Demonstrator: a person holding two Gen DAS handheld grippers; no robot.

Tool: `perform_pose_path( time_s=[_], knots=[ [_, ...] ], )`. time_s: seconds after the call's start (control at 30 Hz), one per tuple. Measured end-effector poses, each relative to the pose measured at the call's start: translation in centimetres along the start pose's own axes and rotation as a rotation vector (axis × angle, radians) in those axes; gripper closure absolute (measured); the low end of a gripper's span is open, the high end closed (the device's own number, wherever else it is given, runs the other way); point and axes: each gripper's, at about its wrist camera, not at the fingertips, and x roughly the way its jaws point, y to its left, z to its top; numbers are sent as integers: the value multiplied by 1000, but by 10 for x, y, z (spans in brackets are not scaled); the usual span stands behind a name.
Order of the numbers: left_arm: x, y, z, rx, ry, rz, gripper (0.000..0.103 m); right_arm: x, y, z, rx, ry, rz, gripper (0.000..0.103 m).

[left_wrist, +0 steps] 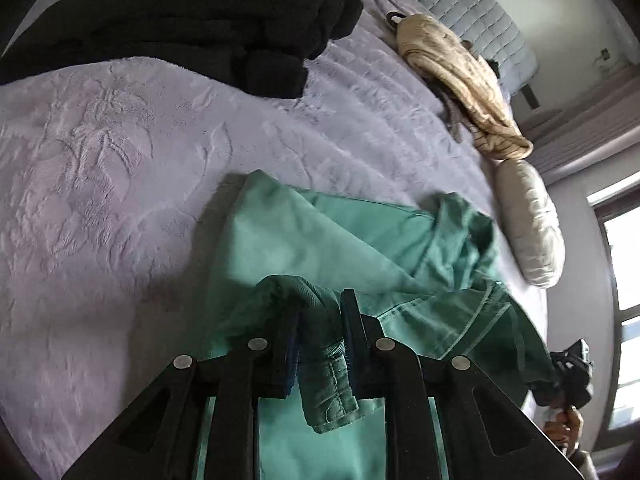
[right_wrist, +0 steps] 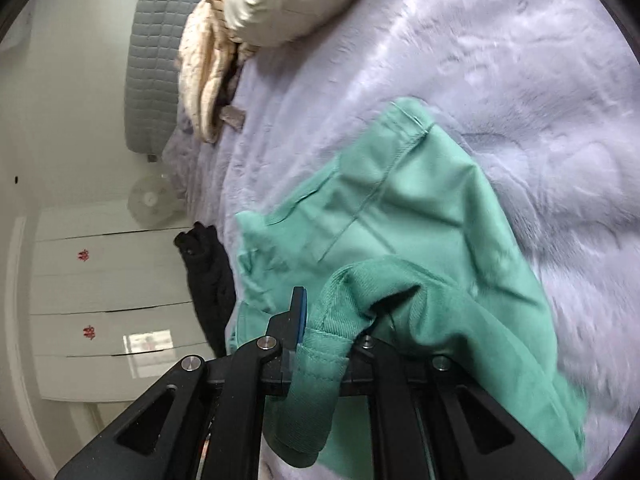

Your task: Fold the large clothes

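left wrist view: left claw (left_wrist: 322, 334) pinching ribbed hem of green cotton garment (left_wrist: 320, 240); right claw (right_wrist: 326, 330) clamped on another edge. garment half lifted over lilac plush bed (left_wrist: 100, 168). risk: thin bite slips, fold skews.

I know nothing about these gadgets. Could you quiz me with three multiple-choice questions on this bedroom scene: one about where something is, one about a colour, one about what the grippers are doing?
1. Where does the black clothing pile lie?
A. on the bed
B. on the floor
C. in a drawer

2. What colour is the garment being handled?
A. red
B. green
C. yellow

3. What is the state of the left hand-held gripper and right hand-held gripper?
A. both open and empty
B. only one holds cloth
C. both shut on the garment

Answers: A, it rests on the lilac bedspread; B, the fabric is plainly green; C, green cloth is pinched between each pair of fingers.
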Motion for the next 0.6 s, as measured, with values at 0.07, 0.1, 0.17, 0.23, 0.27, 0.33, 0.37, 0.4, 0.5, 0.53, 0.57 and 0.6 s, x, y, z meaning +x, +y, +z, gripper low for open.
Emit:
perform_pose_path(
  time_s=[0.07,0.1,0.17,0.23,0.27,0.33,0.37,0.4,0.5,0.53,0.57,0.6],
  knots=[
    [3,2,1,-2,3,11,82,7,-8,6,18,-4,-10,93],
    [3,2,3,-4,10,12,80,9,-10,8,18,0,-10,90],
    [-2,1,4,-5,11,22,53,10,-12,12,23,8,-2,89],
    [-24,-4,6,1,-72,87,17,7,-10,14,39,7,28,86],
    [-34,-6,7,17,-121,96,17,6,-7,15,41,6,46,78],
    [-54,-14,11,57,-164,85,17,-2,-1,14,34,-13,109,40],
    [-60,-17,11,64,-174,90,17,-8,3,14,26,-27,142,18],
    [-63,-19,10,77,-174,90,17,-13,8,13,13,-45,165,17],
    [-61,-34,3,172,-160,109,17,-30,29,11,-83,-84,128,21],
    [-58,-39,-1,209,-158,121,17,-33,34,9,-117,-89,94,25],
    [-53,-44,-3,237,-155,131,17,-32,38,8,-147,-85,62,40],
    [-42,-51,-7,273,-145,151,17,-30,42,6,-183,-74,18,59]
  ],
)
